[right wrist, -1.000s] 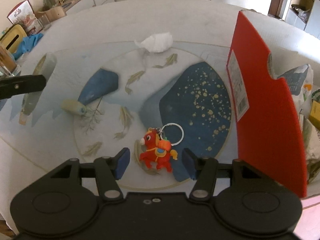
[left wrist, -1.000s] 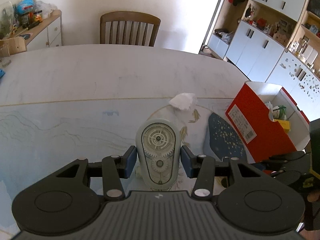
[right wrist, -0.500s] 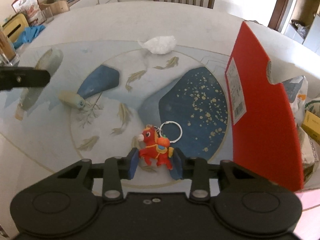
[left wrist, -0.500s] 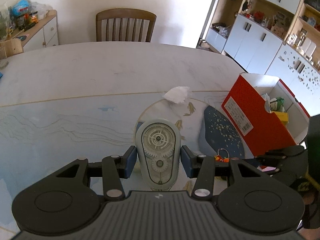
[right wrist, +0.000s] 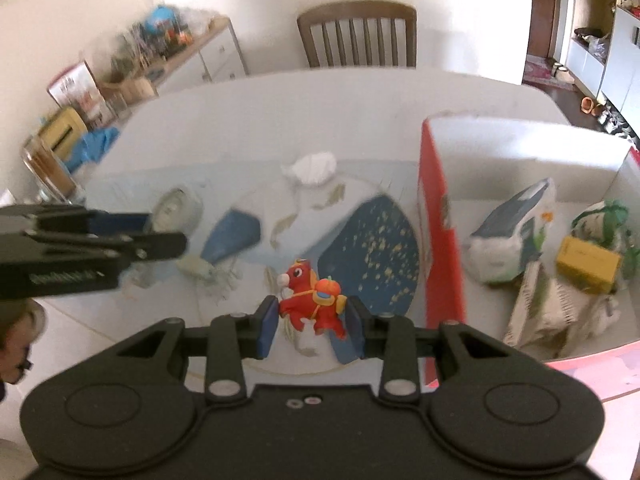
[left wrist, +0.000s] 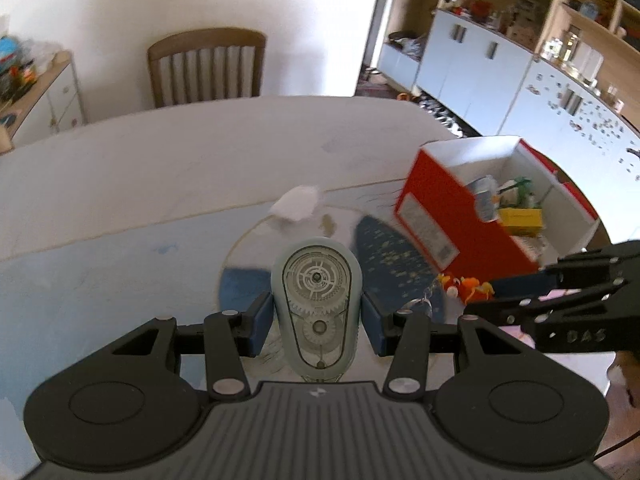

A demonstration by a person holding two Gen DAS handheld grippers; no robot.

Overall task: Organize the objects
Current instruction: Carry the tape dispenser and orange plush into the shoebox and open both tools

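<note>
My left gripper [left wrist: 317,322] is shut on a pale green correction tape dispenser [left wrist: 316,304] with clear gears, held above the table. It also shows in the right wrist view [right wrist: 172,210]. My right gripper [right wrist: 312,322] is shut on a red horse keychain toy [right wrist: 312,300] and holds it lifted off the mat. The toy and its ring show in the left wrist view [left wrist: 464,286], just left of the red box [left wrist: 440,216]. The open box [right wrist: 440,240] holds several packets and a yellow carton [right wrist: 588,264].
A crumpled white tissue [left wrist: 296,204] lies on the patterned mat [right wrist: 372,248]. A small pale cap-like object [right wrist: 198,268] lies on the mat's left. A wooden chair [left wrist: 206,66] stands at the far side. A cluttered sideboard [right wrist: 168,56] is at left.
My right gripper closed on the red horse toy and lifted it off the mat toward the box. My left gripper rose with the dispenser still held.
</note>
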